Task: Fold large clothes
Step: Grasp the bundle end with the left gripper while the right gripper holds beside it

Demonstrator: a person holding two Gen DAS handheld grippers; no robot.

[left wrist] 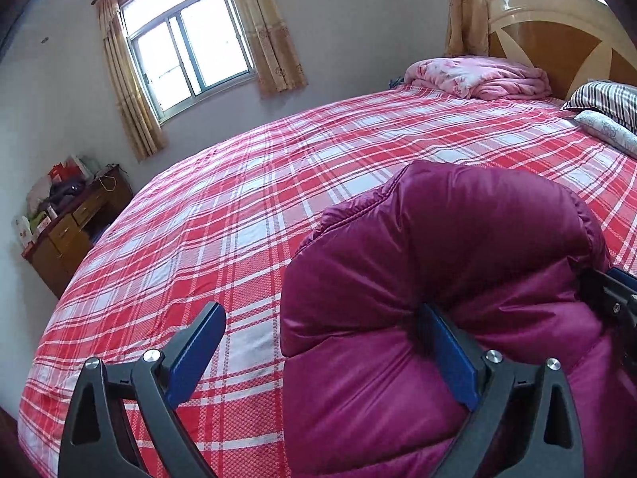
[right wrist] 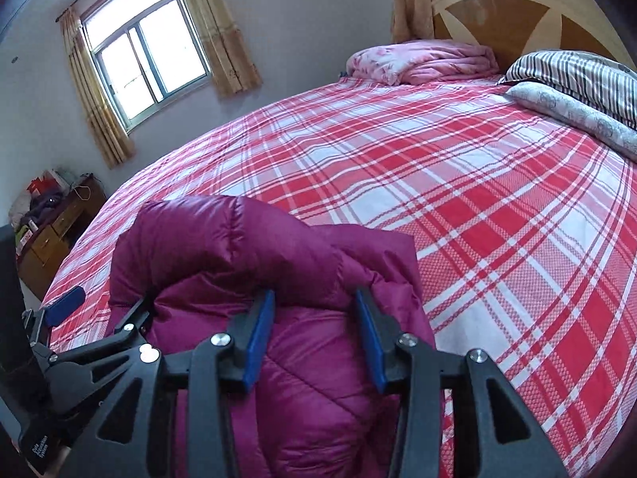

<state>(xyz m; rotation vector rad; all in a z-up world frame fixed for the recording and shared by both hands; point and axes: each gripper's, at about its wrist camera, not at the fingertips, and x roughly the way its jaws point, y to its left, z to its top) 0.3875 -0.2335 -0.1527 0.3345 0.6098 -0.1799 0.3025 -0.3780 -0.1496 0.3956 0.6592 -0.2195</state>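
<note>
Right view alone shows both grippers; right gripper (right wrist: 314, 310) astride jacket (right wrist: 247, 239).

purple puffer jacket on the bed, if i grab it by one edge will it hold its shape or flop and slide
The purple puffer jacket would probably flop: it already bulges in soft rounded folds. Its shiny shell looks slick, so it may slip between pads. The quilted padding looks puffy, so it is likely light for its bulk and springs back open after folding.

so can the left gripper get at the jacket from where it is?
Probably yes. The left gripper stands open at the edge of the jacket, one finger already against its fold, with nothing between them on the bed.
</note>
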